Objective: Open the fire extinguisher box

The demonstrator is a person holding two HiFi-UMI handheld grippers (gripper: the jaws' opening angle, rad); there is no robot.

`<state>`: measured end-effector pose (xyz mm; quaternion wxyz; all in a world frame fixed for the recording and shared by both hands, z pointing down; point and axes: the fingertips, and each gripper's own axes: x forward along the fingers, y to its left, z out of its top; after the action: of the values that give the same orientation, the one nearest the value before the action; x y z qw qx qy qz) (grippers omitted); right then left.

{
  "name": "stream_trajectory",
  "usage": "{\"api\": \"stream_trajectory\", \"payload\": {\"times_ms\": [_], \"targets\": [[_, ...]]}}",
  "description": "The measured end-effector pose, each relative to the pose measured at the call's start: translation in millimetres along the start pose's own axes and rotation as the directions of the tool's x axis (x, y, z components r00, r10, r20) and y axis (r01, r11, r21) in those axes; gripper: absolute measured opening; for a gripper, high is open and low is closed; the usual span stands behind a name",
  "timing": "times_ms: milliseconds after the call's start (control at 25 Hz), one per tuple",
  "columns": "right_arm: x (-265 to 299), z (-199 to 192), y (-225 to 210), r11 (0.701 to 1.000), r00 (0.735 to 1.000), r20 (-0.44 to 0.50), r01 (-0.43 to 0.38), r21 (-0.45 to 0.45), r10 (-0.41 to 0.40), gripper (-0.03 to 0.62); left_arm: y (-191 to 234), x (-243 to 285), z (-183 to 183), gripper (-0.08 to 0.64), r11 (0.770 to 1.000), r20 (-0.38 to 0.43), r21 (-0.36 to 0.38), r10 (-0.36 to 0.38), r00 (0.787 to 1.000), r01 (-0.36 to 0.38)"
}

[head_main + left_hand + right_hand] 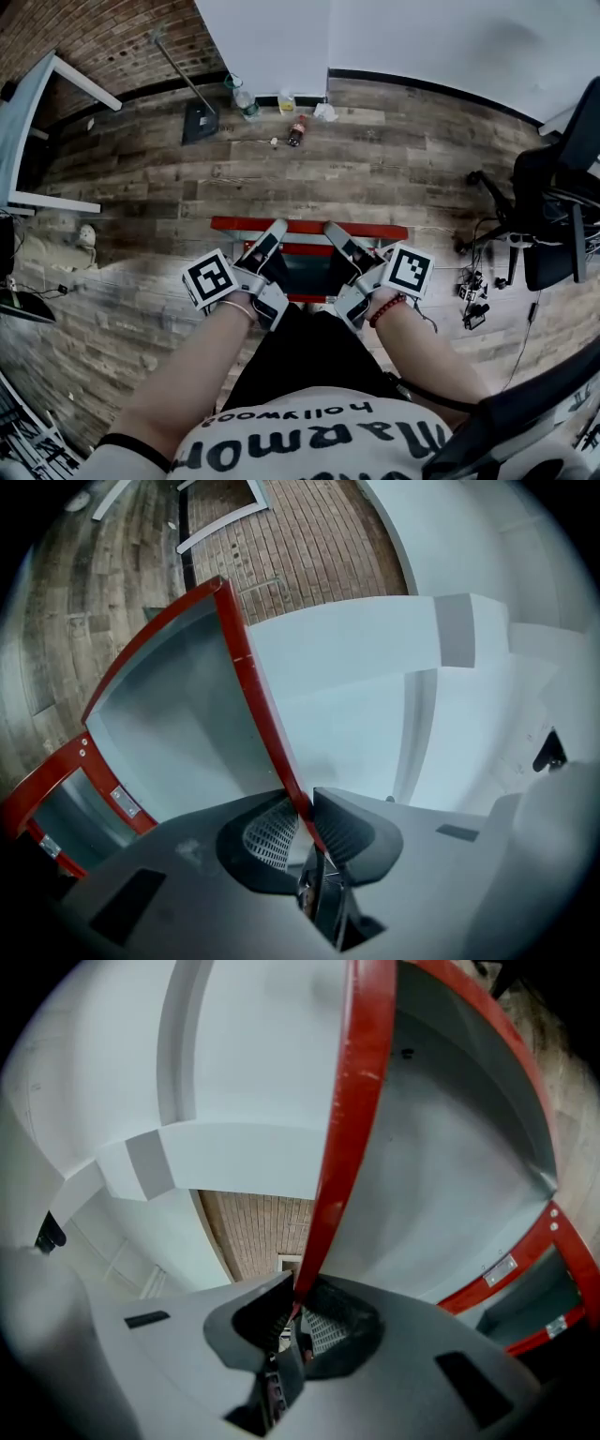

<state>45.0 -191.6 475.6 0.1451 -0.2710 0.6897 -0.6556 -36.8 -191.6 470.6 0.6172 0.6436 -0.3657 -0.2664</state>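
Note:
The red fire extinguisher box point(309, 228) stands on the wooden floor right in front of my knees. Its lid is swung up, and its red rim point(253, 686) runs straight into my left gripper point(305, 822), which is shut on it. The same red rim point(352, 1101) passes between the jaws of my right gripper point(295, 1312), also shut on it. In the head view the left gripper point(274, 230) and right gripper point(333, 230) hold the lid side by side. The lid's grey inner face point(178, 724) and the box's red frame point(56, 780) show beyond.
Bottles point(246, 101) and a cola bottle point(296, 131) lie by the white wall, beside a dustpan point(199, 120). A black office chair point(553, 216) and cables point(473, 291) are at the right. A white table point(37, 122) stands at the left.

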Motion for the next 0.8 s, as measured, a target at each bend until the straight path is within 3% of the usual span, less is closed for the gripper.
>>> {"api": "stream_trajectory", "payload": {"times_ms": [560,800], "targets": [[14,18,-5,0.997,0.987,0.140,0.072,0.029,-0.075,0.032,7,17,19,0.040,0.999,-0.077,-0.038,-0.021,0.997,0.018],[18,30,-9,0.996,0.977,0.195,0.072,0.048,-0.080,0.031,9,29,24,0.040,1.000,-0.120,-0.017,-0.017,0.993,0.015]]}}
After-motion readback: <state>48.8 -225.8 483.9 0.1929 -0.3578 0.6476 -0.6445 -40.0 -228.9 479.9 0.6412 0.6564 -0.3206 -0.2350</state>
